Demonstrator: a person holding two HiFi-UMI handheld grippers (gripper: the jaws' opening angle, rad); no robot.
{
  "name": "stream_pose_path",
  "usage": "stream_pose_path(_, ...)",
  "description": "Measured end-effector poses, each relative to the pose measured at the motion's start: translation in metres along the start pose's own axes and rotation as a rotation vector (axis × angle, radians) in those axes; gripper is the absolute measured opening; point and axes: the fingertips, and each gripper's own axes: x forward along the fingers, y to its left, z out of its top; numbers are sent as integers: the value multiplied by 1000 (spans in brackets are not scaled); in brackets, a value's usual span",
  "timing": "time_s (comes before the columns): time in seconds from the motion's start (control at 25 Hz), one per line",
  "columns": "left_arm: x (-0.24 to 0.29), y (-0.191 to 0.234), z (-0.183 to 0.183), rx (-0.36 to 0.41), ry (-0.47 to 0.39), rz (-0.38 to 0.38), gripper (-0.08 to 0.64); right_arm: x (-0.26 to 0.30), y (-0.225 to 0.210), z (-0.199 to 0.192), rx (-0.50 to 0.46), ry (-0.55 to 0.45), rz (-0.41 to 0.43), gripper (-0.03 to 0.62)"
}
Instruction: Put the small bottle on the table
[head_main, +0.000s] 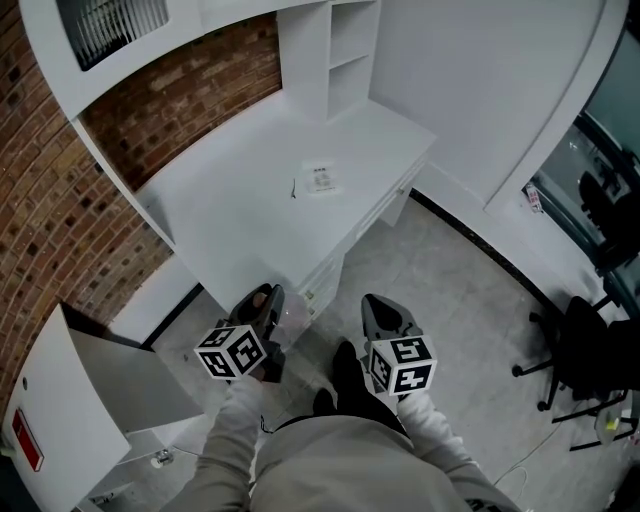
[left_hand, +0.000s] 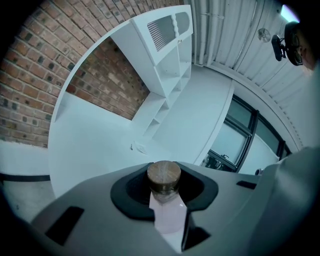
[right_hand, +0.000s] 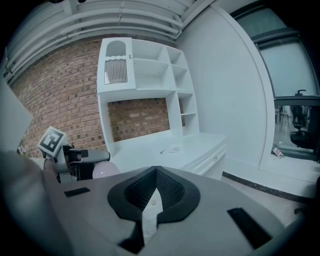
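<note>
We face the white table (head_main: 250, 205), which carries only a small sheet of paper (head_main: 321, 180) towards its far side, and both tools hang in front of its near edge, over the floor rather than over the top. The left gripper (head_main: 268, 298) has its jaws pressed on the small bottle (left_hand: 167, 212), gripping the pale body just under the brown cork lid (left_hand: 163, 174). The bottle is therefore in the air, near the table but not touching it. The right gripper (head_main: 378, 305) is beside it with its jaws drawn together and nothing between them. We judge the pick-up done and the carry well along. What is left is the end of the job: bring the bottle over the table top, lower it until its base rests there, open the jaws and draw the left gripper back
</note>
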Motion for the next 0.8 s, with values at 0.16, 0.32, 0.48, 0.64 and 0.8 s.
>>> stream_pose_path(0.16, 25, 10, 4, 21, 14, 19, 124, 22, -13, 10, 2, -5, 6, 28)
stream_pose_path(0.32, 54, 18, 13, 48, 27, 33, 124, 45, -25, 26, -2, -12, 16, 28)
stream_pose_path(0.48, 85, 25, 23, 75, 32, 52, 124, 66, -40, 39, 1, -14, 27, 28)
stream_pose_path(0.64, 118, 31, 36, 111, 37, 64, 123, 85, -55, 49, 4, -11, 35, 28)
stream_pose_path(0.8, 149, 36, 46, 154, 52, 72, 123, 98, -67, 54, 7, -4, 36, 28)
